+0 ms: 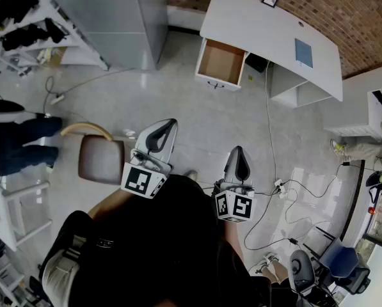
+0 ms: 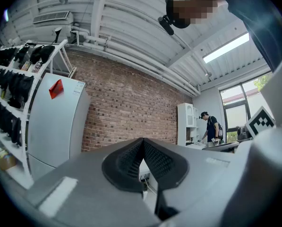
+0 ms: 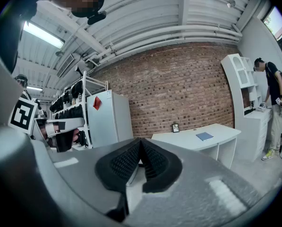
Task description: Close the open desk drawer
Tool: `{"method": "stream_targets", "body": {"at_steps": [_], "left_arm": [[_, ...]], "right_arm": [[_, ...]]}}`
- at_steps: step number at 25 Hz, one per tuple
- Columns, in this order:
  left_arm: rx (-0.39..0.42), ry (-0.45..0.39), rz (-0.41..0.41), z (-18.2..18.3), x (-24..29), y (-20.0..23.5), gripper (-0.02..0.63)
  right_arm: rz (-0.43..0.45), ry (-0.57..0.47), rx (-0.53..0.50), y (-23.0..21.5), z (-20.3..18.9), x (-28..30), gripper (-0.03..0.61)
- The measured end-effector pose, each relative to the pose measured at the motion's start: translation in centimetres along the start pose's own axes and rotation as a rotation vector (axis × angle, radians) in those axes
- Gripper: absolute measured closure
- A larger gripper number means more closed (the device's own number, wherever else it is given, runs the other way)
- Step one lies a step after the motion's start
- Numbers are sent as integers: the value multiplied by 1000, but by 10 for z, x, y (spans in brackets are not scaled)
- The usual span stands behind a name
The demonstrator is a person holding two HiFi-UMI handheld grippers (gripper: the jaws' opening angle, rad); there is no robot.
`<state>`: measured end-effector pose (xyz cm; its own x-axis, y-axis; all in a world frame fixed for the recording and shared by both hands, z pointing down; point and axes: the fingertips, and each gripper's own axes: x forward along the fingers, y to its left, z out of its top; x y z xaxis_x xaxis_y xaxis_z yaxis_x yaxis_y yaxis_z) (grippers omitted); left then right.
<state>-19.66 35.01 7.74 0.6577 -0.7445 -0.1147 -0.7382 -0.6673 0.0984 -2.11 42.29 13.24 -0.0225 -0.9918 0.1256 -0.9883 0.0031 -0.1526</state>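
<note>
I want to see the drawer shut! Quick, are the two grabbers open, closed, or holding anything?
Left gripper: closed, holding nothing.
Right gripper: closed, holding nothing.

We're in a room with a red brick wall (image 3: pixel 188 89) at the back and a pale shiny floor (image 1: pixel 191 126) with cables (image 1: pixel 269 126) trailing over it. Overhead we've got a white ribbed ceiling (image 2: pixel 131 13), pipes (image 3: pixel 188 32) and strip lights (image 2: pixel 226 48), plus a window (image 2: pixel 235 117) beside a tall white cupboard (image 2: pixel 187 122). There's also a big grey cabinet (image 2: pixel 55 122), an open rack (image 2: pixel 8 103) of dark stuff and a brown chair (image 1: pixel 101 160)
</note>
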Motion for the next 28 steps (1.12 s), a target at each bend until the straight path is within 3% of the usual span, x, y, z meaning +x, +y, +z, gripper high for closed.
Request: {"method": "stream_targets", "body": {"at_steps": [13, 22, 23, 24, 26, 28], "left_arm": [[13, 34, -4, -4, -5, 2, 595], [-22, 37, 21, -5, -6, 11, 595], [-38, 35, 26, -5, -6, 13, 600], [-52, 33, 25, -6, -6, 16, 606], [-70, 33, 11, -7, -4, 18, 436], [-62, 41, 5, -7, -1, 20, 453]], "right_arm": [[13, -27, 39, 6, 3, -3, 577], [-23, -47, 44, 0, 3, 1, 571], [-26, -48, 48, 0, 2, 2, 540], [-25, -45, 52, 0, 2, 3, 456], [-24, -41, 54, 0, 1, 4, 428], [-22, -37, 51, 1, 2, 6, 428]]}}
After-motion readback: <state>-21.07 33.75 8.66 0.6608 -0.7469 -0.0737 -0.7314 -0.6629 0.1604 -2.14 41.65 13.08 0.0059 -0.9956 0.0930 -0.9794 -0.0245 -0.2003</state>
